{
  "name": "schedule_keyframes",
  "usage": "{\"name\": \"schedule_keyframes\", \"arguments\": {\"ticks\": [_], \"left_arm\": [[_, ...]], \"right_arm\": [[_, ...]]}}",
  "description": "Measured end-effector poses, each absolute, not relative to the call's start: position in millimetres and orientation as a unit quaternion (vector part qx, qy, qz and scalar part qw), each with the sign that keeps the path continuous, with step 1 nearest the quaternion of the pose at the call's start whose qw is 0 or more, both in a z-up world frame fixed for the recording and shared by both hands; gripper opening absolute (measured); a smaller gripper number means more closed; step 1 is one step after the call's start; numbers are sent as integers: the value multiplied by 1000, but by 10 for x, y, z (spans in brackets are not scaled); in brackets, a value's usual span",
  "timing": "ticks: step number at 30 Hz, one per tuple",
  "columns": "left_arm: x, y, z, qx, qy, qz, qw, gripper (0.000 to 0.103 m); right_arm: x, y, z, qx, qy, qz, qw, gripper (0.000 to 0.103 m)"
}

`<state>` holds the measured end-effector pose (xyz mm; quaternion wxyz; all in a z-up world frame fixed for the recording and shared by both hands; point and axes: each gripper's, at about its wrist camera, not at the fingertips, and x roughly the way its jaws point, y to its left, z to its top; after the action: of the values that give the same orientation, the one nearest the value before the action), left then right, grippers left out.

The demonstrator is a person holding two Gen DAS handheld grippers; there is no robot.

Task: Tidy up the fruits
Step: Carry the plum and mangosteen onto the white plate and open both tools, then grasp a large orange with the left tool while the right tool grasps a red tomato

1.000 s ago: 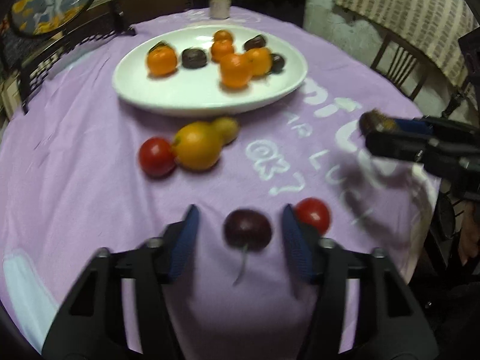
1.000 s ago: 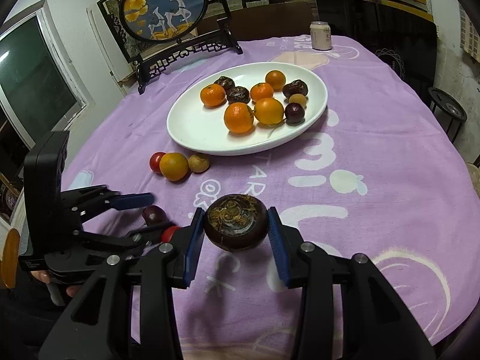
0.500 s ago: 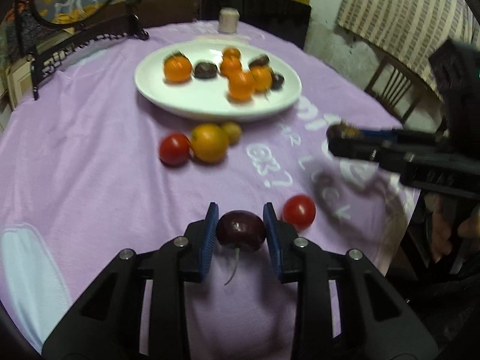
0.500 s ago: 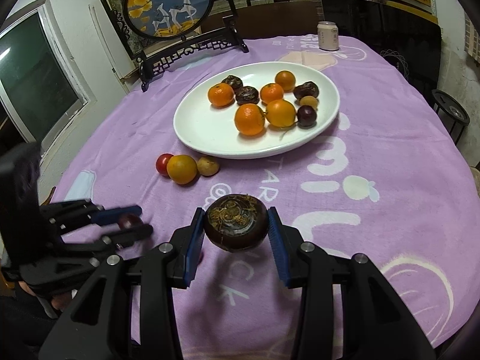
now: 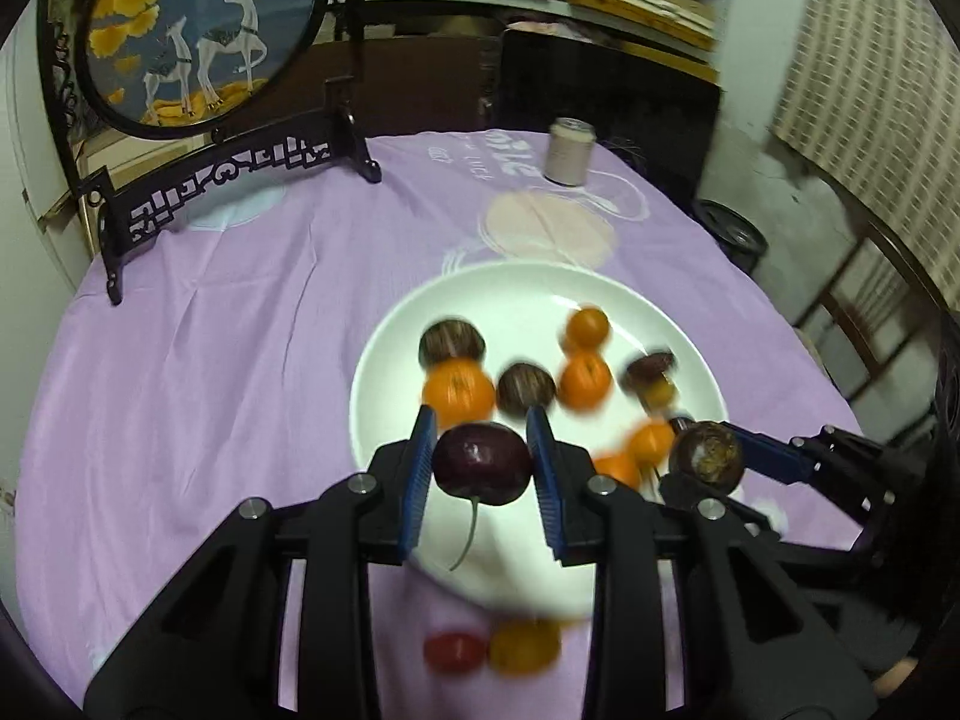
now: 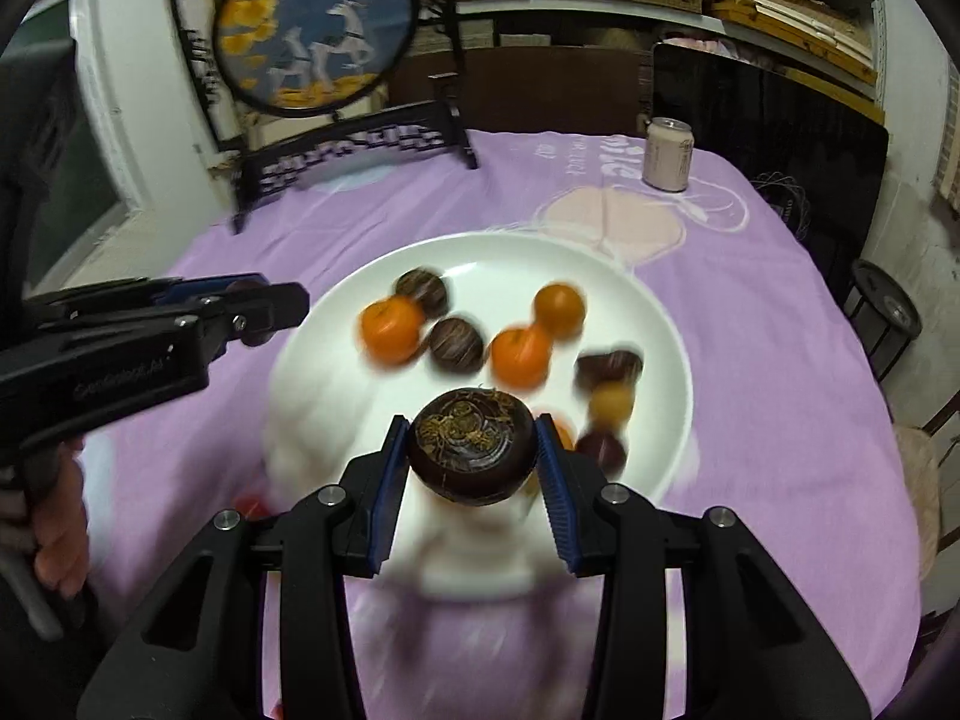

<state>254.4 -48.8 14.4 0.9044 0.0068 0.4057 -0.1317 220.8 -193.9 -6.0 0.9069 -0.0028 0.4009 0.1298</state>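
Observation:
My left gripper [image 5: 482, 465] is shut on a dark purple plum [image 5: 482, 463] with a hanging stem, held above the near rim of the white plate [image 5: 522, 294]. My right gripper [image 6: 472, 450] is shut on a dark brown passion fruit [image 6: 472, 447] above the plate [image 6: 480, 252]. The right gripper also shows in the left wrist view [image 5: 708, 459], and the left one in the right wrist view [image 6: 264, 306]. The plate holds several oranges and dark fruits. A red tomato [image 5: 454, 651] and a yellow-orange fruit [image 5: 525, 648] lie on the cloth in front of the plate.
The round table has a purple cloth [image 5: 210, 360]. A framed deer picture on a black stand [image 5: 198, 30] is at the back left. A pale can [image 5: 569, 151] stands behind the plate. Chairs sit to the right of the table.
The left gripper closed on the plum and lifted it off the cloth. Both grippers moved forward over the plate with their fruits.

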Motion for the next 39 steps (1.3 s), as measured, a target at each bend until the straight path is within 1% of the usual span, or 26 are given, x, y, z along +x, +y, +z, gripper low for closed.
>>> {"name": "schedule_keyframes", "arguments": {"ticks": [3, 5, 9, 10, 11, 12, 13, 17, 21, 26, 28, 31, 36, 39], "left_arm": [[2735, -502, -36, -19, 422, -139, 896, 31], [2758, -485, -121, -17, 425, -140, 894, 31], [2835, -426, -181, -34, 431, -143, 890, 31], [2820, -431, -181, -33, 427, -143, 892, 32], [2812, -429, -175, -32, 421, -140, 895, 34], [2800, -420, -162, -30, 413, -131, 901, 53], [2791, -404, -142, -30, 407, -126, 904, 73], [2663, -313, -27, -30, 376, -113, 919, 74], [2563, -239, 34, -38, 370, -116, 921, 74], [2376, -154, 114, -53, 373, -122, 918, 74], [2186, -56, 114, -59, 372, -121, 918, 77], [1780, 144, 16, -69, 367, -119, 920, 81], [1251, 432, -288, -54, 389, -103, 914, 81], [1079, 609, -404, -50, 401, -87, 910, 81]], "right_arm": [[2461, -2003, -160, 5, 408, 117, 905, 42], [2511, -2029, -203, 11, 410, 119, 904, 42], [2583, -2049, -270, 20, 415, 125, 901, 43], [2574, -2038, -259, 18, 411, 125, 903, 46], [2560, -2035, -248, 16, 406, 125, 905, 52], [2523, -2044, -211, 11, 392, 119, 912, 56], [2510, -2037, -196, 7, 386, 114, 915, 56], [2337, -2185, -93, 32, 376, 103, 920, 56], [1884, -2288, 19, 52, 375, 116, 918, 56], [1391, -2220, -9, 42, 396, 131, 908, 56], [1187, -2156, -58, 40, 410, 152, 898, 56], [972, -2006, -180, 33, 432, 183, 882, 56], [844, -1711, -415, 7, 469, 211, 857, 56], [846, -1625, -457, 5, 476, 216, 853, 56]]}}
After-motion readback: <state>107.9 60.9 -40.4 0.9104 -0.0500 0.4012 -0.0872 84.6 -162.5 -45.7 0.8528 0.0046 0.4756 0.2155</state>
